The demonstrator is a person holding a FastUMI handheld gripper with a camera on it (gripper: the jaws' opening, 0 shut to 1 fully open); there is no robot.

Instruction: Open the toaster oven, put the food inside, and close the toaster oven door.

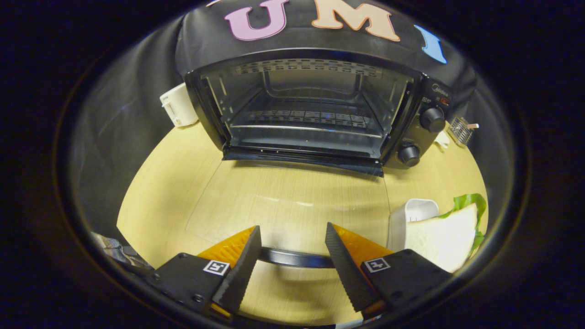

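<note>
**Oven open, food waiting beside it**

The table [183, 183] carries the oven [315, 105], whose glass door [292, 201] lies folded down flat towards the gripper [292, 244]. The cavity holds only a wire rack [306, 119]. The door's handle [295, 258] runs across the gap between the fingers, which stand wide apart and press on nothing. Right of the door, a white dish [411, 217] holds a sandwich [445, 237] with green leaf. A white appliance [177, 106] sits left of the oven; a small wire item [460, 130] lies to its right
</note>
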